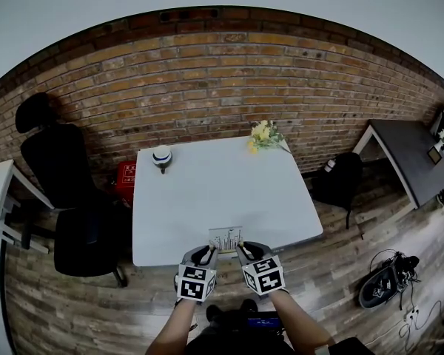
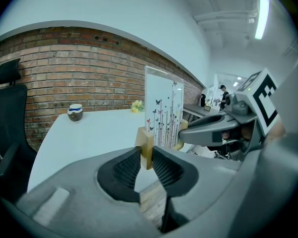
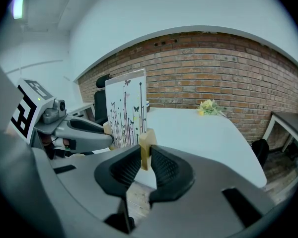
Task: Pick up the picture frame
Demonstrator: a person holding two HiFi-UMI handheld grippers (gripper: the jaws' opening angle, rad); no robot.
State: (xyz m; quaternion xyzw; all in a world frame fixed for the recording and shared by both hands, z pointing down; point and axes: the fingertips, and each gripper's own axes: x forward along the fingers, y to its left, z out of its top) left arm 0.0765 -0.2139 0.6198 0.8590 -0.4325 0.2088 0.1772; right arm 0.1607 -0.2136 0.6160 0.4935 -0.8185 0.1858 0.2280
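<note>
Both pairs of jaws are closed down on the picture frame (image 1: 226, 238). The left gripper (image 2: 146, 160) pinches the wooden block (image 2: 145, 145) at one end of its base, and the right gripper (image 3: 145, 157) pinches the matching block (image 3: 147, 145) at the other end, with the pads pressed flat against the wood on each side. The frame stands upright between them, its clear panel printed with stems and butterflies, right at the near edge of the table (image 1: 207, 191). Floorboards show under both blocks in the gripper views, so I cannot tell whether the base is resting on the tabletop or already just clear of it. I judge the grasp is made and the lift is the step in hand. Next I need to raise both hands together at the same rate, keeping the gap between them fixed so the panel neither twists nor slips out of its blocks. The cup (image 1: 161, 156) and the flowers (image 1: 265, 134) sit well apart at the far side, so nothing crowds the path.
</note>
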